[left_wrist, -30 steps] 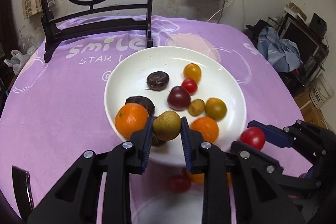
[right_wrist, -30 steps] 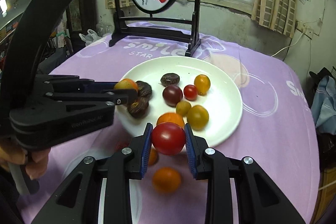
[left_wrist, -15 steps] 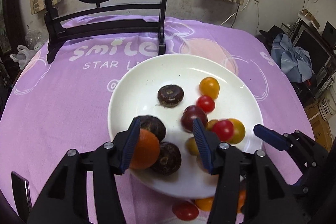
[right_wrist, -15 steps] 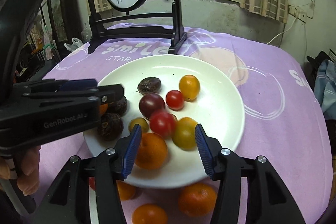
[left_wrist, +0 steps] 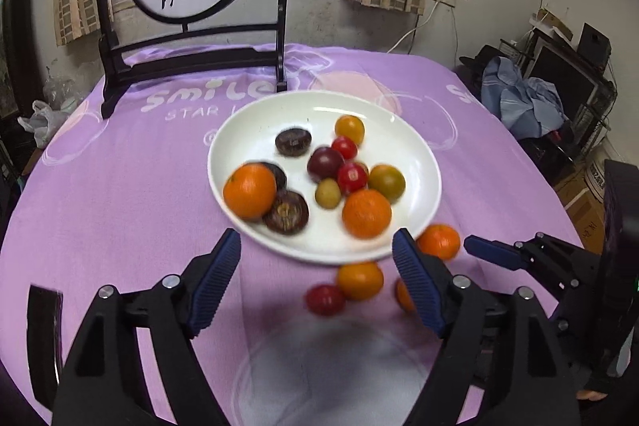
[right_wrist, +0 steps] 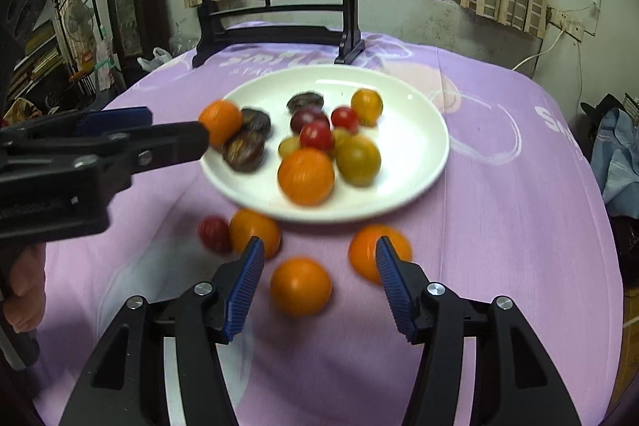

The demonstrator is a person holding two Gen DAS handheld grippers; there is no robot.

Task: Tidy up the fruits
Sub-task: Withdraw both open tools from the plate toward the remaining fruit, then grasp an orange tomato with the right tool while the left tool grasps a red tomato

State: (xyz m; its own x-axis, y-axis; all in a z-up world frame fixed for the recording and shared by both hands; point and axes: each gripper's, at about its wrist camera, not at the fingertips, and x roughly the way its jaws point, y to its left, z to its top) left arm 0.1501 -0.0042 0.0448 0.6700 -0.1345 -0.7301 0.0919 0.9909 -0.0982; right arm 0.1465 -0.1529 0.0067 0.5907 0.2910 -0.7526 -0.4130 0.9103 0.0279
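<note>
On a purple printed tablecloth [left_wrist: 120, 186], a round white plate [left_wrist: 415, 154] heaped with oranges, tomatoes and dark fruits, four loose round fruits [right_wrist: 300, 285] just beside its near rim, left gripper [left_wrist: 315, 282] and right gripper [right_wrist: 319, 282] both just spread wider, jaws apart, gripping nothing.

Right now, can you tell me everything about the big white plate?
The white plate is round, shallow and glossy, probably ceramic, with window light shining off its far rim. It sits flat on the purple tablecloth, in front of the dark wooden screen stand. It holds two oranges, several small red, yellow and purple tomatoes, and three dark round fruits. More fruit lies on the cloth by its near edge. Neither gripper touches it.
</note>
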